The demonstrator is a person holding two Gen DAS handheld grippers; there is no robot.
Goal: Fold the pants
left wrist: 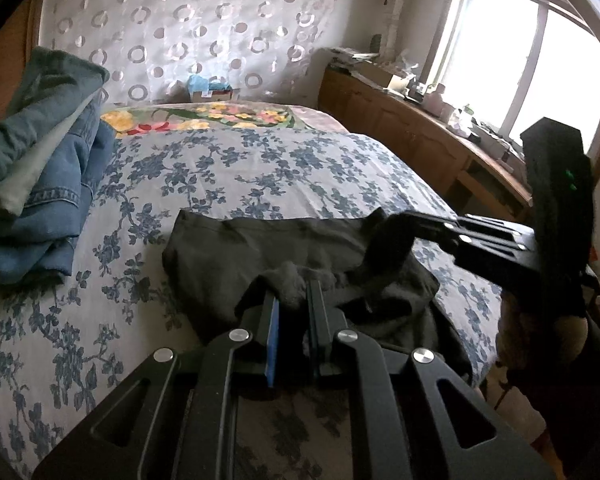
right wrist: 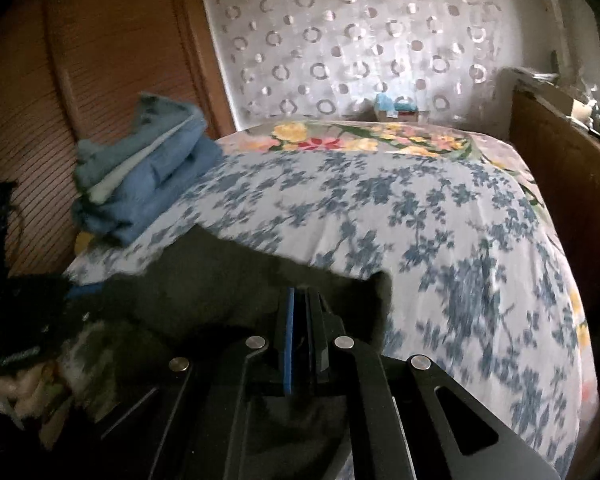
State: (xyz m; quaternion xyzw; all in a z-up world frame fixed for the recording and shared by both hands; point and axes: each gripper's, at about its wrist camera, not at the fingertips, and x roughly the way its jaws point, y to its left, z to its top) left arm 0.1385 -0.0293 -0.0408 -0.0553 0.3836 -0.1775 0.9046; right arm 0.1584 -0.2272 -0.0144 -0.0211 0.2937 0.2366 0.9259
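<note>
Dark grey pants (left wrist: 236,248) lie folded on the blue-flowered bed sheet (left wrist: 260,168) near its front edge. My left gripper (left wrist: 294,292) is shut on a bunched edge of the pants, and a tuft of fabric sticks out between its fingers. My right gripper (left wrist: 384,236) comes in from the right, where the pants' far right corner stands up in a peak around its tips. In the right wrist view my right gripper (right wrist: 302,296) has its jaws pressed together over the pants (right wrist: 204,280), close to that raised corner; the view is blurred.
A stack of folded blue jeans (left wrist: 40,184) (right wrist: 140,184) sits at the left side of the bed. A wooden cabinet (left wrist: 400,128) with clutter runs along the right, under a bright window (left wrist: 520,60). A brown wardrobe (right wrist: 60,80) stands at the left.
</note>
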